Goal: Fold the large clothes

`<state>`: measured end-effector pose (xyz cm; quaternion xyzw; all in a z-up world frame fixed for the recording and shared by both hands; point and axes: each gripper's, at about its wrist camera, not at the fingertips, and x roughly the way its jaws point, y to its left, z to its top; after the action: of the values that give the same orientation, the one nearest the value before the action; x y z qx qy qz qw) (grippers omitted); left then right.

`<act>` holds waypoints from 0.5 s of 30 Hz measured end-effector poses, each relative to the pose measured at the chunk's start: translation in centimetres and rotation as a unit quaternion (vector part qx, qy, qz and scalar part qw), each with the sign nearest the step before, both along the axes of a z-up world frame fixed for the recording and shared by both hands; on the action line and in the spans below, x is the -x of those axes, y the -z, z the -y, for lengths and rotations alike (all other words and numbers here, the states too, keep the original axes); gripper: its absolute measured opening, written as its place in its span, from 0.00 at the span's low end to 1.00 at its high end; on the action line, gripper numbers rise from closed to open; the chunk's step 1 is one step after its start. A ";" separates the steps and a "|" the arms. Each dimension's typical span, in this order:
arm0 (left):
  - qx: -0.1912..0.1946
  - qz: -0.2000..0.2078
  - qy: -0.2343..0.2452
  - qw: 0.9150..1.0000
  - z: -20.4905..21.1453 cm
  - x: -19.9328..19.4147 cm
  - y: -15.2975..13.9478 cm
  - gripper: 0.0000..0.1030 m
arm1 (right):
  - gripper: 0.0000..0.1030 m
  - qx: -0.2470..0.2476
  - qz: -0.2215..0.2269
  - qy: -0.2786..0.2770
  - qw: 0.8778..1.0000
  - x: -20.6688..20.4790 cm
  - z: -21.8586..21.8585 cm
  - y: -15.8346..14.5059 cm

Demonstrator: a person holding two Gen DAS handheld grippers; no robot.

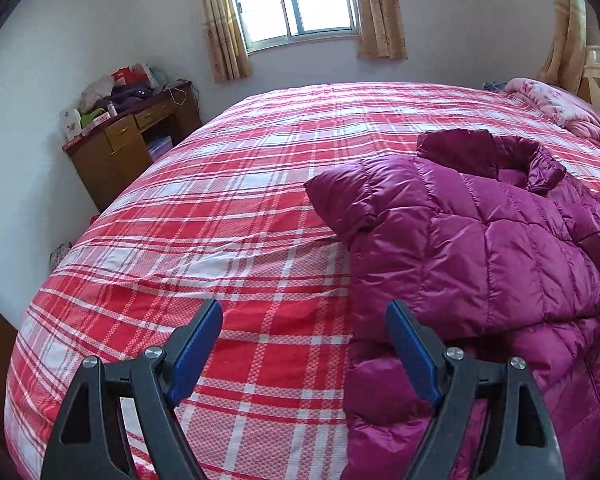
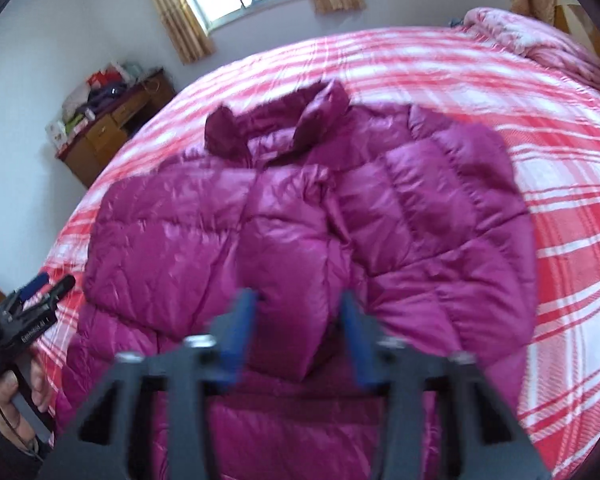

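Jacket (image 2: 300, 216), magenta quilted puffer, lies on bed (image 1: 220, 208) with red-white plaid cover. Collar end is far from both jaws, hem end near them. One sleeve (image 2: 288, 280) is folded across the front, cuff end pointing toward right jaws.

Left gripper (image 1: 304, 312): jaws wide open, nothing between them but plaid cover. It hovers just off the jacket's edge; jacket sits ahead and to the right of the jaws, right finger (image 1: 412, 352) over the jacket's near edge. Contact with fabric: cannot tell. Seen from right wrist, same gripper (image 2: 54, 280) is at far left beside the jacket, held in a hand (image 2: 16, 396).

Right gripper (image 2: 298, 300): jaws open, motion-blurred, straddling the folded sleeve's end. Fabric lies between the blue fingers (image 2: 240, 340), not pinched.

Beyond the jaws: pink quilt (image 1: 568, 112) far right on the bed, wooden desk (image 1: 128, 152) far left, window (image 1: 292, 0) with curtains.
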<state>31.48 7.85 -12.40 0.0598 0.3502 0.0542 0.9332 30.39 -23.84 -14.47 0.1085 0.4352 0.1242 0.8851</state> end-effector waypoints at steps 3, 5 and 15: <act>0.006 0.002 -0.007 1.000 -1.1 -0.3 -0.6 0.82 | 0.17 0.033 0.028 -0.003 0.999 2.1 -0.3 -0.6; 0.013 0.003 -0.011 1.000 -1.5 -0.7 -0.9 0.82 | 0.16 0.042 0.040 0.008 0.998 3.3 0.0 -1.0; 0.013 0.016 -0.008 1.000 2.0 -4.0 -3.0 0.82 | 0.27 0.009 -0.006 0.047 0.999 3.7 2.1 -0.8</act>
<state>35.44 5.81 -9.44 0.0440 0.3365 0.0584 0.9388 26.65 -25.90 -13.71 0.1217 0.4364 0.0773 0.8881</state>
